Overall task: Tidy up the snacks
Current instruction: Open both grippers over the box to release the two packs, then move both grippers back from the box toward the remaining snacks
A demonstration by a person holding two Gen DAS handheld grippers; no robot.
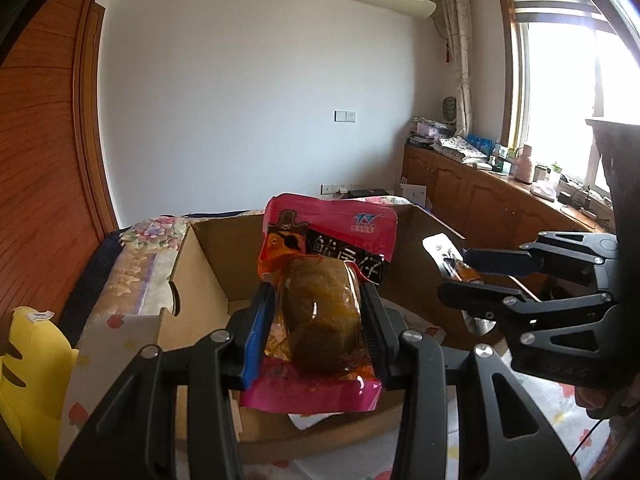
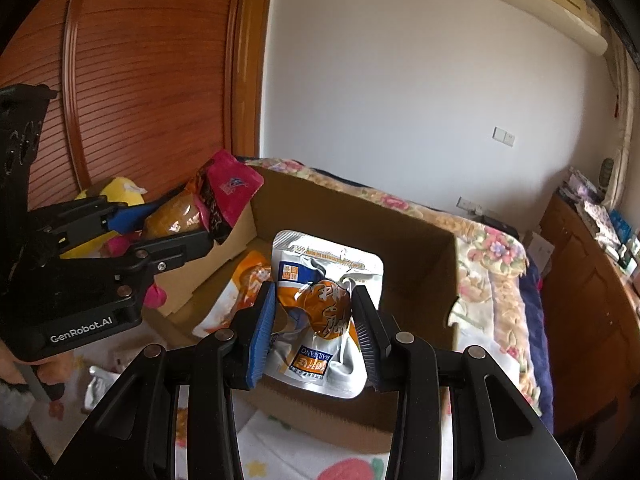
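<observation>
My left gripper (image 1: 320, 312) is shut on a pink snack packet (image 1: 324, 280) with a brown piece inside, held above the open cardboard box (image 1: 208, 264). My right gripper (image 2: 314, 320) is shut on a silver and orange snack packet (image 2: 324, 312), held over the same box (image 2: 416, 264). In the left wrist view the right gripper (image 1: 460, 276) shows at the right with the silver packet (image 1: 440, 248). In the right wrist view the left gripper (image 2: 160, 224) shows at the left with the pink packet (image 2: 228, 196). An orange and white packet (image 2: 240, 292) lies inside the box.
The box sits on a bed with a floral cover (image 2: 492, 256). A yellow plush toy (image 1: 28, 368) lies left of the box. A wooden wardrobe (image 2: 140, 80) stands behind at the left; a low wooden cabinet (image 1: 480, 192) runs under the window.
</observation>
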